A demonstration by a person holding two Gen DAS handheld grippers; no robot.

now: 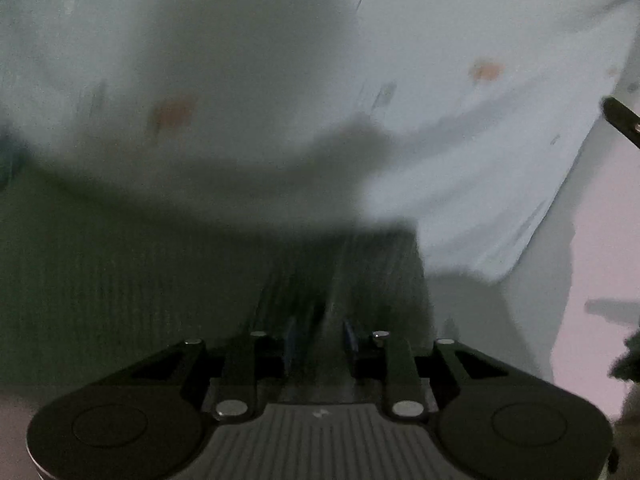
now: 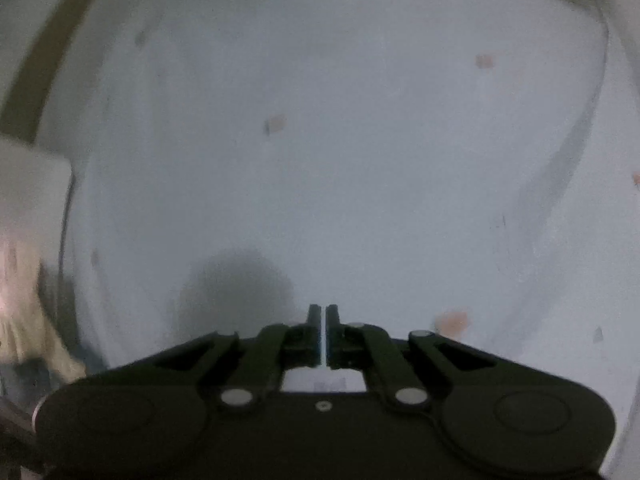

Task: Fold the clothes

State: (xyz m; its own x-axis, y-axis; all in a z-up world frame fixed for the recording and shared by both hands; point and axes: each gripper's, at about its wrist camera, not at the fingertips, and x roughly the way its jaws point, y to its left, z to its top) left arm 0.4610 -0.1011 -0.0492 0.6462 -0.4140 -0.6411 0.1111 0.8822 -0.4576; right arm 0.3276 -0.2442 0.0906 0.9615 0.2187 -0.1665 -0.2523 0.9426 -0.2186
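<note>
The left gripper clenches a ribbed grey cloth edge; the right gripper is pinched nearly closed, whether on fabric I cannot tell. The pale spotted garment spreads far ahead, so keep both corners level and taut.

Both tongs, left and right, are black linkages with silver rivets, seemingly blue-padded inside.

Both views sit just behind a hand-held gripper and look forward along its fingers. The left hand-held gripper camera is pressed very close to a pale spotted garment, its ribbed hem filling the near field, pinkish bench at the right. The right hand-held gripper camera looks down onto the same garment from slightly farther off. The spotted cloth is their shared ground.
</note>
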